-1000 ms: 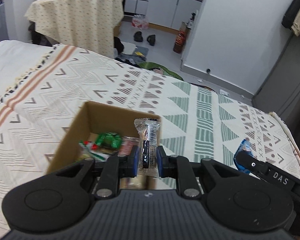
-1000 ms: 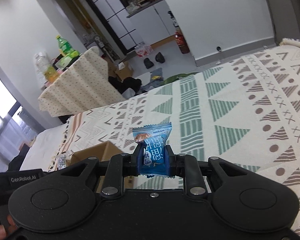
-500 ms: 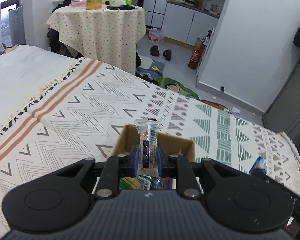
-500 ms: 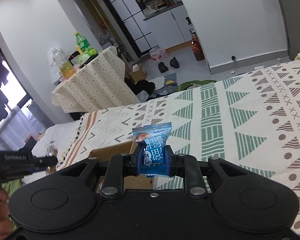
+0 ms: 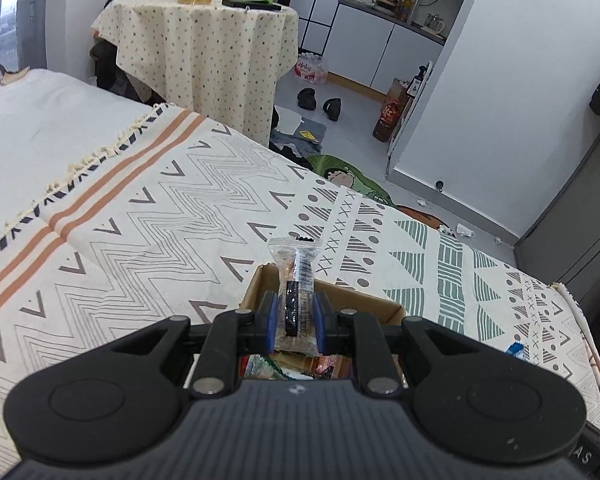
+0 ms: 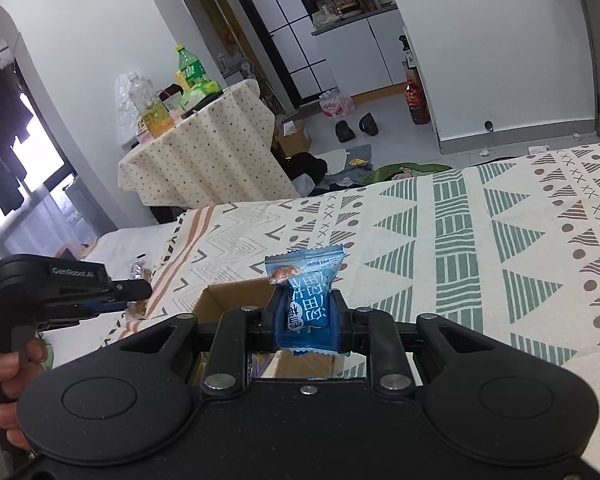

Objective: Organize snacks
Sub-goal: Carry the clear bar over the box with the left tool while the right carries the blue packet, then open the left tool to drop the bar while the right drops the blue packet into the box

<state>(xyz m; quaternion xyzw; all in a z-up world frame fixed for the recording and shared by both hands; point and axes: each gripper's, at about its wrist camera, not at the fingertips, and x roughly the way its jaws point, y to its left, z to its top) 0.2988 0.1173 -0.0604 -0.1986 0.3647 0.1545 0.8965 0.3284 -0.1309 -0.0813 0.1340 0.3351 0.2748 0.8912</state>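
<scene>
Two grippers, each pinching one snack: a clear-wrapped dark bar [image 5: 296, 300] and a blue packet [image 6: 306, 304]. One cardboard box [image 5: 374, 308] (several wrappers inside, too jumbled to count). Two shoes [image 6: 356, 128] far off.

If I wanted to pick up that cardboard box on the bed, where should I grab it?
Probably the cardboard box is best gripped on one thin upright wall, coming from above. Its top is open, so the rim sticks up free, and a gripper can pinch it. The box seems too wide to squeeze whole, and snacks fill the inside.
</scene>
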